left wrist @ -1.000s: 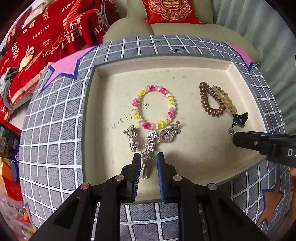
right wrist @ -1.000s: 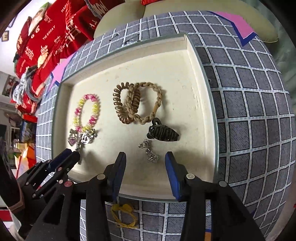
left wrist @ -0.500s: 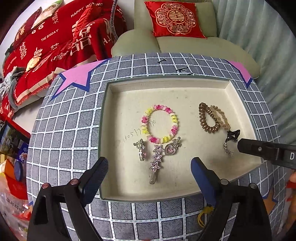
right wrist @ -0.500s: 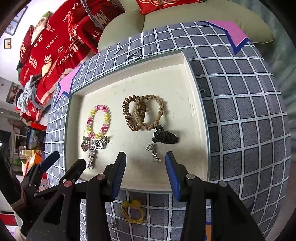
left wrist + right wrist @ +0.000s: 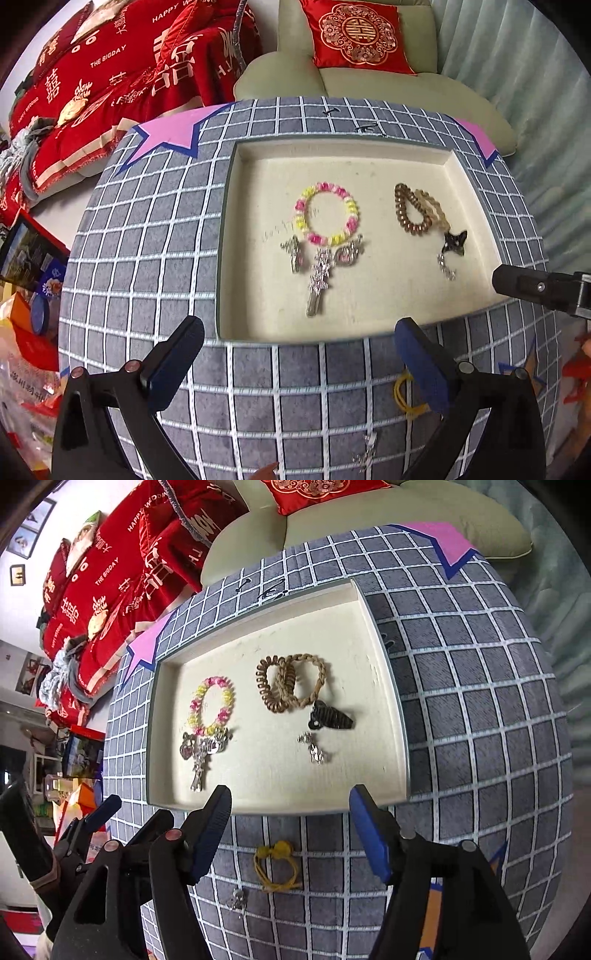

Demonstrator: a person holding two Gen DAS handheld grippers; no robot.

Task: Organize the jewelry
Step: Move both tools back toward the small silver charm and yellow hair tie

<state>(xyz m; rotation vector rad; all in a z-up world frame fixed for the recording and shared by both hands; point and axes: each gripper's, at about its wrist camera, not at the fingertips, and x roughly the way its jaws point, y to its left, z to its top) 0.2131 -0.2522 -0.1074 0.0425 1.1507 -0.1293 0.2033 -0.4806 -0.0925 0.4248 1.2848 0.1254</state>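
Observation:
A cream tray (image 5: 369, 158) (image 5: 391, 738) sits on the grey checked cloth. In it lie a pink-yellow bead bracelet (image 5: 327, 214) (image 5: 211, 705), silver hair clips (image 5: 319, 273) (image 5: 201, 753), brown hair ties (image 5: 417, 212) (image 5: 291, 683), a black claw clip (image 5: 454, 242) (image 5: 330, 718) and a silver earring (image 5: 446, 267) (image 5: 313, 749). On the cloth in front lie a yellow hair tie (image 5: 275, 867) (image 5: 404, 398) and a small silver piece (image 5: 236, 899) (image 5: 367, 452). My left gripper (image 5: 299, 354) is open and empty before the tray. My right gripper (image 5: 291, 819) is open and empty above the yellow tie.
A green sofa (image 5: 369, 85) with a red cushion (image 5: 354, 35) stands behind the table. Red blankets (image 5: 110, 74) lie at the back left. Boxes and bags (image 5: 26, 295) sit at the left below the table edge.
My left gripper let go of the star hair clip in the tray, opened wide and drew back. My right gripper also drew back and opened wider; the yellow tie came into view.

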